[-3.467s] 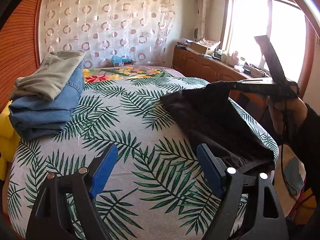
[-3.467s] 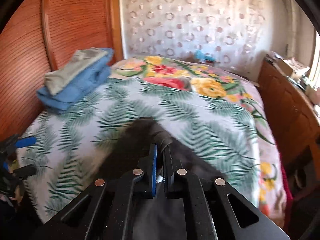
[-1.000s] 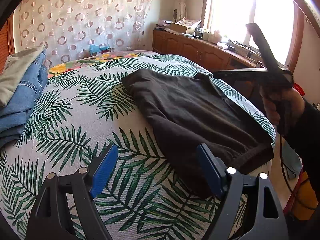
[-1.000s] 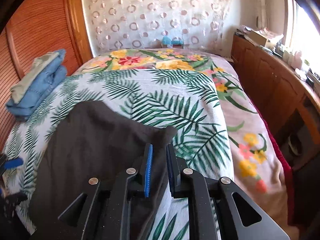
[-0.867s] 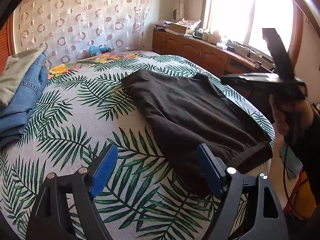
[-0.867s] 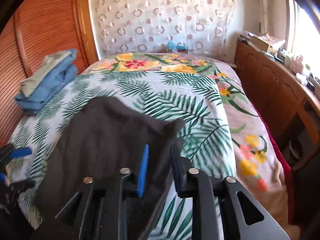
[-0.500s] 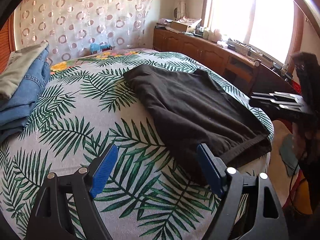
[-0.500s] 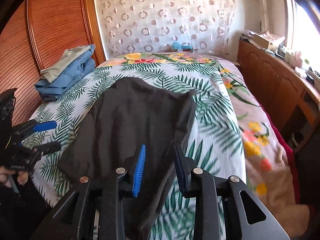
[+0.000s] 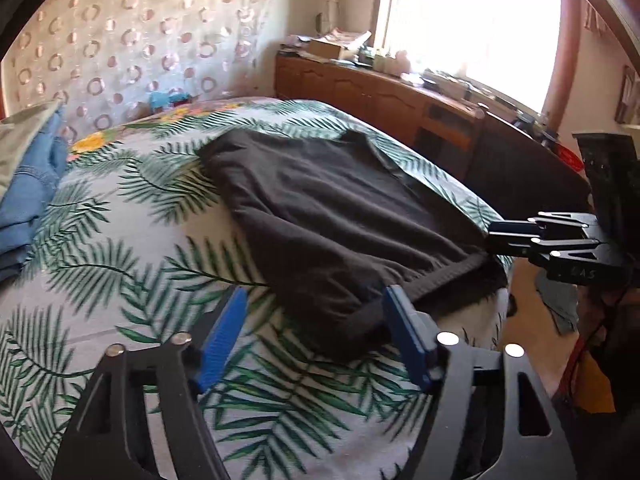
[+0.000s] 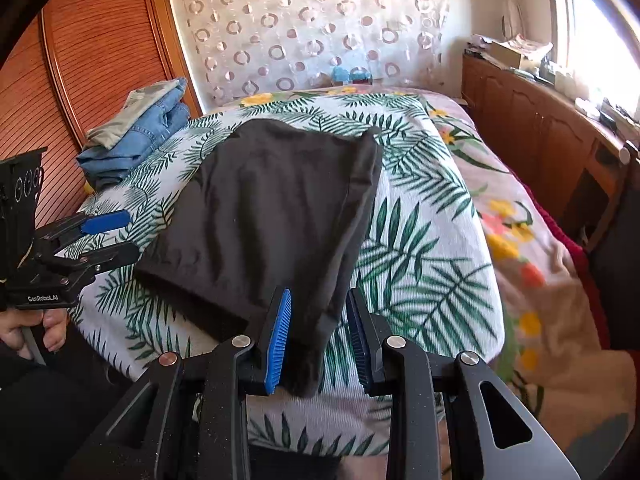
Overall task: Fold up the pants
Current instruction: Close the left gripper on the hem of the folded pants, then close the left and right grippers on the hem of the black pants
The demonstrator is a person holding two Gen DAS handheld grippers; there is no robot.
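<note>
Dark grey pants (image 9: pixel 328 216) lie folded on the palm-leaf bedspread (image 9: pixel 120 248), their waistband end at the near edge of the bed. My left gripper (image 9: pixel 316 336) is open, its jaws on either side of the near left corner of the pants. My right gripper (image 10: pixel 318 336) is open, with the near right corner of the pants (image 10: pixel 276 216) hanging between its blue pads. Each gripper shows in the other's view: the right one (image 9: pixel 490 236) at the pants' right edge, the left one (image 10: pixel 114 236) at the left corner.
A stack of folded jeans and a khaki garment (image 10: pixel 136 136) sits at the far left of the bed by the wooden wardrobe (image 10: pixel 80 60). A low wooden cabinet (image 9: pixel 380 96) under the window runs along the right side. A patterned curtain (image 10: pixel 312 20) hangs behind the bed.
The right gripper let go of the pants' far corner, opened and drew back to the near right corner. The pants now lie flat. The left gripper moved up to the near left corner.
</note>
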